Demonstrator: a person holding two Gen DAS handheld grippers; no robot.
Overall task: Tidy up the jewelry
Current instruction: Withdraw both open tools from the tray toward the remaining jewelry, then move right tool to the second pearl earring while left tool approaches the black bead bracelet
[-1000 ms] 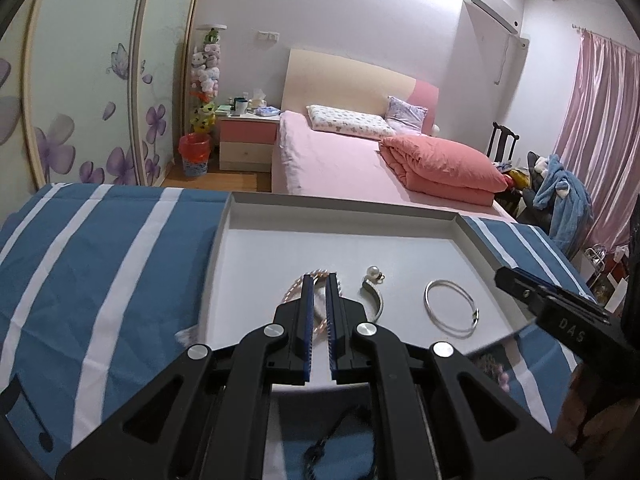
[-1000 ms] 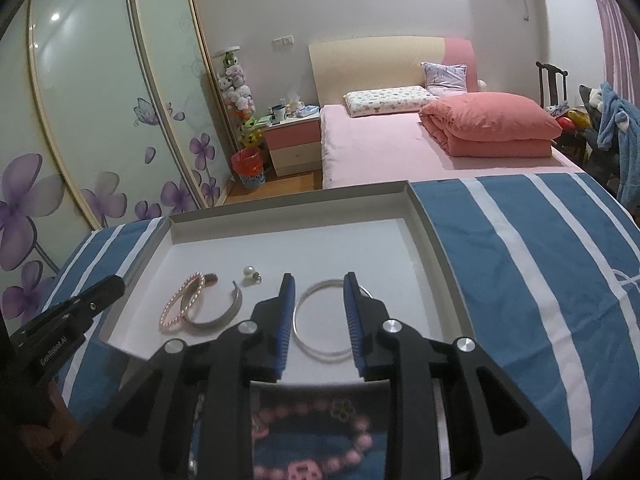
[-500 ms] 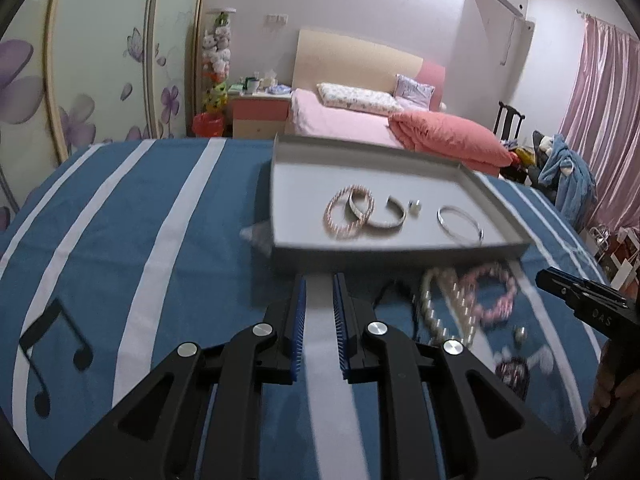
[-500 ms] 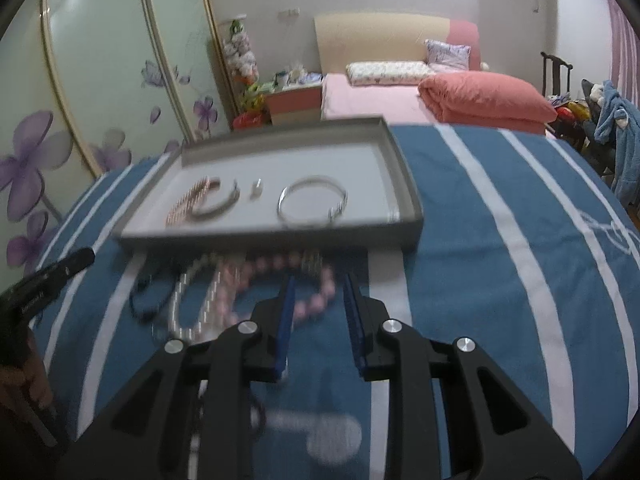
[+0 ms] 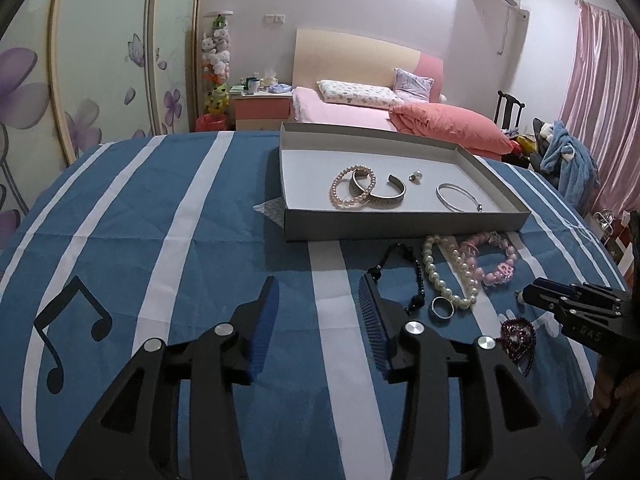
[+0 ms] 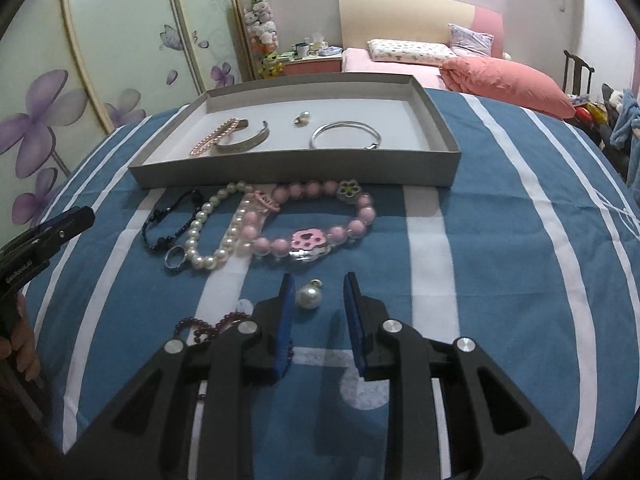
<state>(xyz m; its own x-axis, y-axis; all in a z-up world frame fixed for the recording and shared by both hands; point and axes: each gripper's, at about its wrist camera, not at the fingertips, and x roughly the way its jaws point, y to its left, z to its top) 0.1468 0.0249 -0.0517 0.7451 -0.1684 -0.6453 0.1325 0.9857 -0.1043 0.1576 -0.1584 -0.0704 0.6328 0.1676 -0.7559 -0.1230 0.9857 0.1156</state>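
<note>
A grey tray (image 5: 404, 224) (image 6: 296, 168) on the blue striped cloth holds a pink bead bracelet (image 5: 352, 188), a metal cuff (image 5: 386, 196), a pearl earring (image 5: 416, 176) and a silver bangle (image 5: 458, 198). In front of it lie a black cord bracelet (image 6: 168, 220), a white pearl strand (image 6: 212, 232), a pink bead bracelet (image 6: 316, 220), a ring (image 6: 175, 258), a loose pearl pendant (image 6: 308, 296) and a dark red bead bracelet (image 6: 200, 326). My left gripper (image 5: 318, 300) is open and empty over the cloth. My right gripper (image 6: 318, 294) is open, with the pearl pendant between its fingertips.
The table's edge curves away at left and right. A bed (image 5: 360, 116), a nightstand (image 5: 262, 110), a floral wardrobe (image 5: 100, 60) and pink curtains (image 5: 600, 80) stand behind. The right gripper shows at the right of the left wrist view (image 5: 572, 300).
Both grippers have pulled back from the tray to the near side of the table. The left one has opened and the right one has opened wider. The loose jewelry has come into view.
</note>
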